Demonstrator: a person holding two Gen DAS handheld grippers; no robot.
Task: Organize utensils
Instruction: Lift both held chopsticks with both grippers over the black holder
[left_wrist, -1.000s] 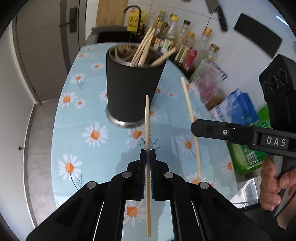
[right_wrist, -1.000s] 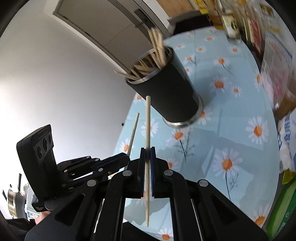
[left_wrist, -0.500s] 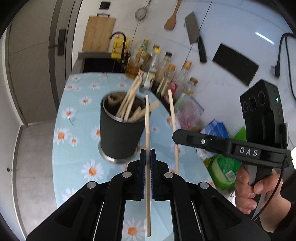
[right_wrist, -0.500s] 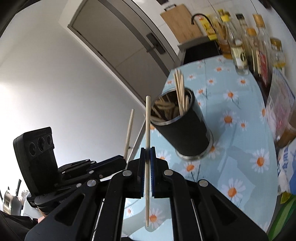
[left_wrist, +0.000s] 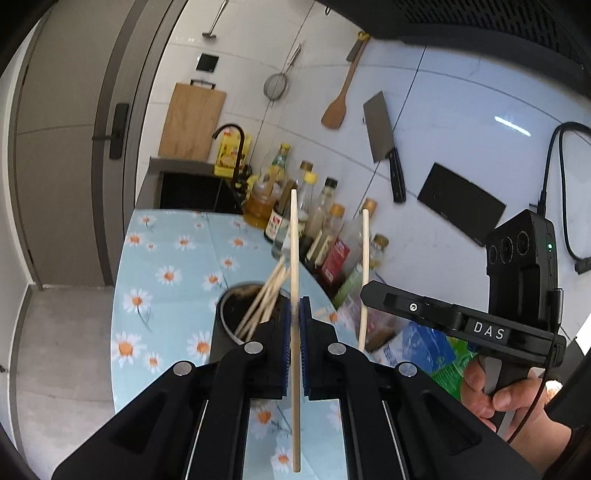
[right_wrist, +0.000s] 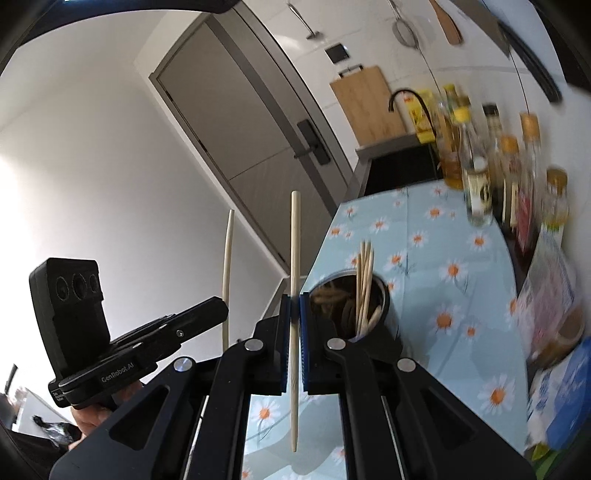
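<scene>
My left gripper (left_wrist: 294, 314) is shut on a pale wooden chopstick (left_wrist: 294, 243) that runs lengthwise between its blue pads. Just beyond and below its fingertips stands a black cup holder (left_wrist: 220, 334) with several chopsticks (left_wrist: 264, 295) leaning in it. To the right, my right gripper (left_wrist: 369, 292) holds a second chopstick (left_wrist: 365, 258) upright. In the right wrist view that gripper (right_wrist: 294, 306) is shut on its chopstick (right_wrist: 294, 236), with the holder (right_wrist: 386, 334) just right of its fingertips. The left gripper (right_wrist: 221, 309) and its chopstick (right_wrist: 228, 258) are at the left.
The holder stands on a table with a light blue daisy cloth (left_wrist: 166, 258). A row of sauce bottles (left_wrist: 325, 221) and food packets (left_wrist: 424, 347) line the table's right side by the wall. A cleaver (left_wrist: 380, 133) and a spatula hang on the wall. A sink lies beyond.
Both grippers have risen with their chopsticks and tipped upward. The holder has dropped lower in both views and now sits at the fingertips; more wall and door shows.
</scene>
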